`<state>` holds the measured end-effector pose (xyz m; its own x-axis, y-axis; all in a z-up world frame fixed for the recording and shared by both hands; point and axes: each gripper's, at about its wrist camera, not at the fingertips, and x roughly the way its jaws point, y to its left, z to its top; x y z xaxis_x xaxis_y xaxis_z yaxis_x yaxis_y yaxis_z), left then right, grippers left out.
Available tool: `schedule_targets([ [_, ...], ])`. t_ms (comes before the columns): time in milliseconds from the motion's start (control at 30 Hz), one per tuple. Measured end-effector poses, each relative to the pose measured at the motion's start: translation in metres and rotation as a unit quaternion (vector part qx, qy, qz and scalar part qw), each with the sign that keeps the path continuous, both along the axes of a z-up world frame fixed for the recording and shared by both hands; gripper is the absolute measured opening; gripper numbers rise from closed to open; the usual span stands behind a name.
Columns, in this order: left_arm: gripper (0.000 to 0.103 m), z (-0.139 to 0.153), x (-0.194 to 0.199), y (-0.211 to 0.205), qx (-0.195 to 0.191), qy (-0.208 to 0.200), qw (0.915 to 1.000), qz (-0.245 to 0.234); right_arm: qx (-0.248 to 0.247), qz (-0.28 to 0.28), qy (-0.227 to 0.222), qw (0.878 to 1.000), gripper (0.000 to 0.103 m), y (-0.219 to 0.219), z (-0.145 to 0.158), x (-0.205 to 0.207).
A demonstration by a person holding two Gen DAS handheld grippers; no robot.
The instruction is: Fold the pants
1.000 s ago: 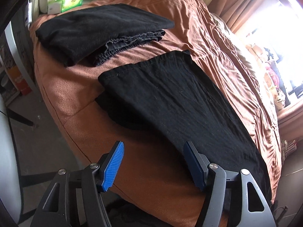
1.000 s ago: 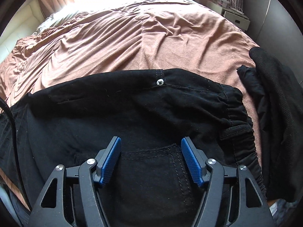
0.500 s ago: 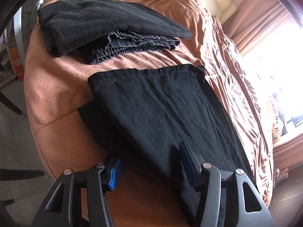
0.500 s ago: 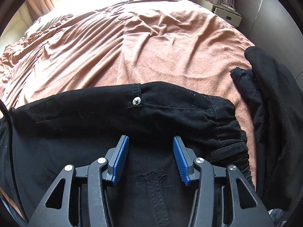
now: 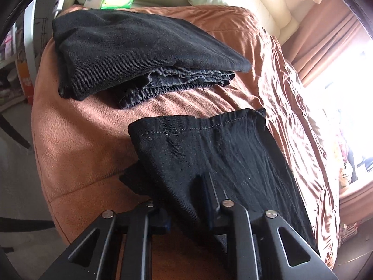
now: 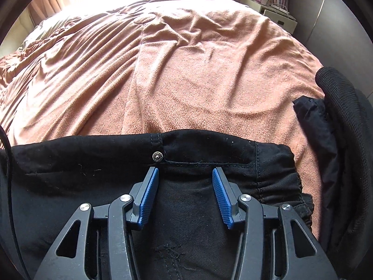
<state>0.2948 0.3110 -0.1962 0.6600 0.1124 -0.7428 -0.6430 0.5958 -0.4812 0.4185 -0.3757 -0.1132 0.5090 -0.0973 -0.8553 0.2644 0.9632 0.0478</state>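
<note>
We have the black cotton pants [image 5: 209, 154] flat on the rust-brown bedspread [image 6: 186, 70] — left hand-held gripper [image 5: 186, 210] just closed, pinching the leg fabric near its hem, right hand-held gripper [image 6: 185, 198] spread over the waistband — probably readying a fold.

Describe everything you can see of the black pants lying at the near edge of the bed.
The black pants are a matte woven cotton-like cloth, lying flat on the brown bedspread. The stitched leg hem points toward a separate folded stack of dark clothes. The left gripper has its jaws just closed on a fold of the leg. The waistband has a metal button, belt loops and an elastic gather; the right gripper hovers open there.
</note>
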Motion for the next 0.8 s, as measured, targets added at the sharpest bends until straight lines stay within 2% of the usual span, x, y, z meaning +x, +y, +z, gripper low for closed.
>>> schedule_targets([
  [67,0.008,0.012,-0.003,0.001,0.005,-0.024,0.9997,-0.006,0.000,-0.001,0.000,1.000,0.046,-0.001,0.002,-0.001],
  [233,0.006,0.057,0.002,-0.007,0.051,-0.058,0.9964,-0.036,0.011,-0.010,-0.019,1.000,0.046,0.001,0.024,-0.019],
  [433,0.005,0.097,0.011,-0.002,0.057,-0.093,0.9924,-0.056,0.033,0.013,-0.062,0.997,0.046,0.023,0.063,-0.053],
  [600,0.004,0.111,0.020,-0.002,0.067,-0.107,0.9895,-0.071,0.049,0.059,-0.089,0.993,0.046,0.064,0.081,-0.079],
  [800,0.004,0.114,0.027,-0.005,0.064,-0.109,0.9885,-0.082,0.070,0.122,-0.098,0.985,0.046,0.123,0.084,-0.105],
])
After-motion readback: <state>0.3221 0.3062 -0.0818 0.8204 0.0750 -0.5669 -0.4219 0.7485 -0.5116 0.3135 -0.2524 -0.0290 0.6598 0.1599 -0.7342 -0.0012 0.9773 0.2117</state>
